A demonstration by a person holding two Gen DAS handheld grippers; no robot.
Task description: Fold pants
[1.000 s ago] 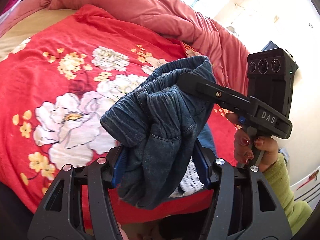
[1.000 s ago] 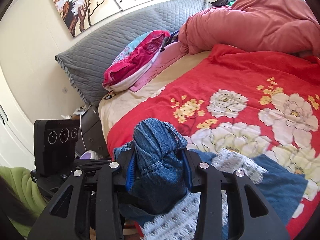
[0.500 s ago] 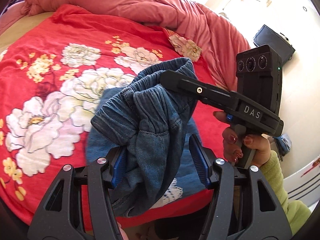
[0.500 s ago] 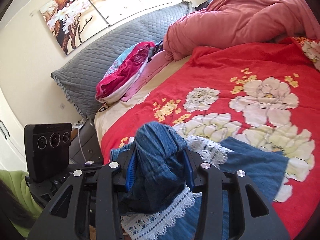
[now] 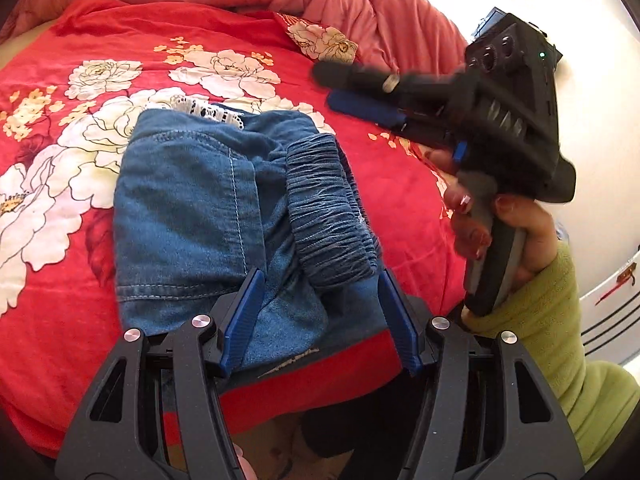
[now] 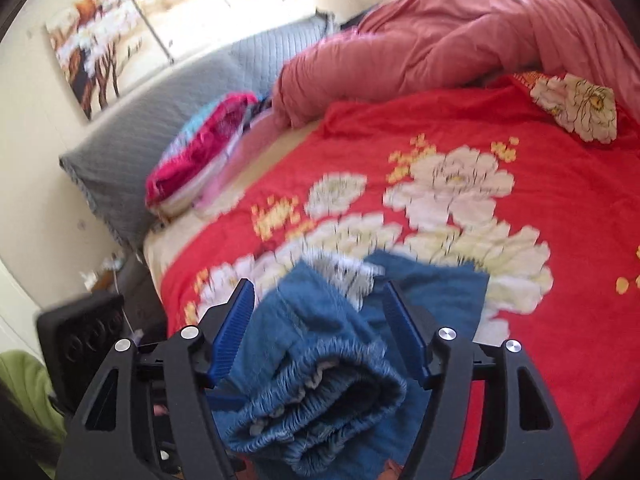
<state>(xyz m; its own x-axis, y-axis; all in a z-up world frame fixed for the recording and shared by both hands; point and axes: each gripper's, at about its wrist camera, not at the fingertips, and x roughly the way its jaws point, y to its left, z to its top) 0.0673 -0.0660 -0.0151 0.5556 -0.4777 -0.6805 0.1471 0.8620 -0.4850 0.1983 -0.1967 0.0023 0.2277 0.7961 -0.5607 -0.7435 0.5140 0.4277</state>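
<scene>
One pair of denim pants (image 5: pixel 208 216), folded, ribbed elastic waistband bunched, lace trim peeking out, lies on the red floral bedspread (image 5: pixel 60 160). Two grippers: left gripper (image 5: pixel 320 316) spread wide around the fabric; right gripper (image 6: pixel 320 330) agape too, gripping nothing.

Bed's red floral blanket (image 6: pixel 560 208) lies bare beyond and to the right of folded pants (image 5: pixel 224 216). Pink duvet (image 6: pixel 460 40) heaped along far edge, clothes pile (image 6: pixel 200 160) by grey headboard (image 6: pixel 132 136) blocks left.
</scene>
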